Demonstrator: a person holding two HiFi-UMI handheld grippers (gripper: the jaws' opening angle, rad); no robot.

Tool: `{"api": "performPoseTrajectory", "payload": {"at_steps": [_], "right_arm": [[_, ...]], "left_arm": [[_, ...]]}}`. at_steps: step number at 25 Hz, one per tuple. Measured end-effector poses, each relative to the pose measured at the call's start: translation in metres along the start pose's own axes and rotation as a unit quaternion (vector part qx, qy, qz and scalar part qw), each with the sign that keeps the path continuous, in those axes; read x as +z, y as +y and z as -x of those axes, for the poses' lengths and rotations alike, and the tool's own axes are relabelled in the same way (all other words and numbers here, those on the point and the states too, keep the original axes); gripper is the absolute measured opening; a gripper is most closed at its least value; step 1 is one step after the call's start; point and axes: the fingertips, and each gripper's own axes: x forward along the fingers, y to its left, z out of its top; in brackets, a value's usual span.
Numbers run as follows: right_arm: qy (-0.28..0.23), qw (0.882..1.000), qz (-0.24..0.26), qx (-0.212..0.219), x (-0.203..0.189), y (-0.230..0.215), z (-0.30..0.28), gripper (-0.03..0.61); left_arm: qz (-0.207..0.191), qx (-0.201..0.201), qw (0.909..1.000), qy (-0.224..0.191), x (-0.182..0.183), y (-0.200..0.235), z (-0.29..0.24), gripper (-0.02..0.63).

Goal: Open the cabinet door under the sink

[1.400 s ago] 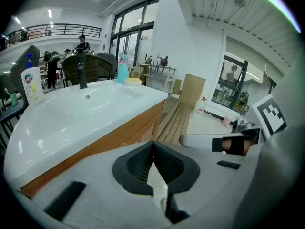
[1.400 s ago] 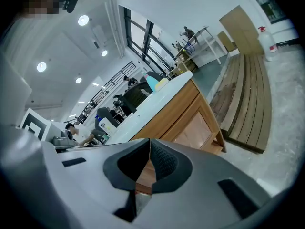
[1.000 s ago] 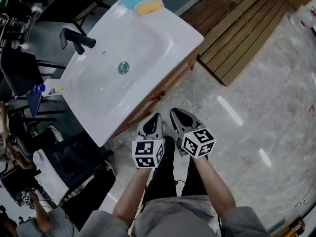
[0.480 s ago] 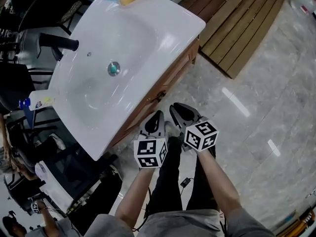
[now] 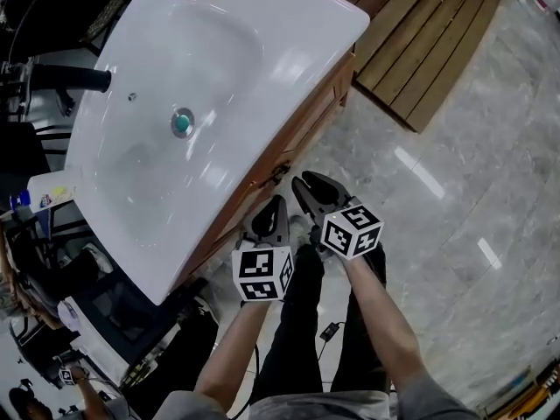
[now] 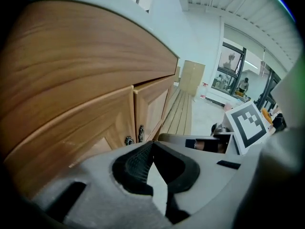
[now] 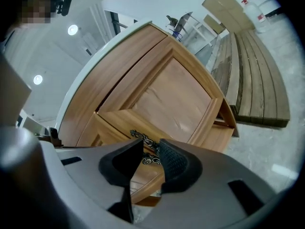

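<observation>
A white sink (image 5: pixel 210 86) tops a wooden cabinet (image 5: pixel 302 125) whose two doors are closed. Their ornate metal handles (image 7: pixel 145 142) sit side by side at the centre seam, also seen as handles (image 6: pixel 135 136) in the left gripper view and as a dark handle (image 5: pixel 280 171) from above. My right gripper (image 7: pixel 151 144) points at them from close by; its jaws are opening, with nothing gripped, and the handles show through the gap. Seen from above, the right gripper (image 5: pixel 302 185) is just short of the cabinet front. My left gripper (image 6: pixel 152 144) is beside it, shut and empty, facing the doors.
A slatted wooden platform (image 5: pixel 429 42) lies on the grey marble floor (image 5: pixel 455 191) to the cabinet's right. A black faucet (image 5: pixel 61 79) stands at the sink's far side. The person's dark-trousered legs (image 5: pixel 302 322) are below the grippers, a black chair (image 5: pixel 131 304) at lower left.
Both grippers have sunk in front of the cabinet and now sit lower against its doors. The sink fills more of the head view.
</observation>
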Motion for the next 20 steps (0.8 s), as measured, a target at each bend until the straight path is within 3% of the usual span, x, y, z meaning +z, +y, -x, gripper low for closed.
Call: {"api": "performPoseTrajectory", "payload": {"at_steps": [9,20], "right_arm": [[0.009,1.0,-0.007,0.0,-0.018,-0.017,-0.037,0.123],[0.003,1.0,-0.022,0.021,-0.022,-0.021,-0.052,0.112]], "left_arm": [[-0.004,-0.006,0.9999,0.014,-0.012,0.01,-0.015,0.008],[-0.006,-0.009,0.9996,0.026,-0.017,0.02,-0.023,0.008]]}}
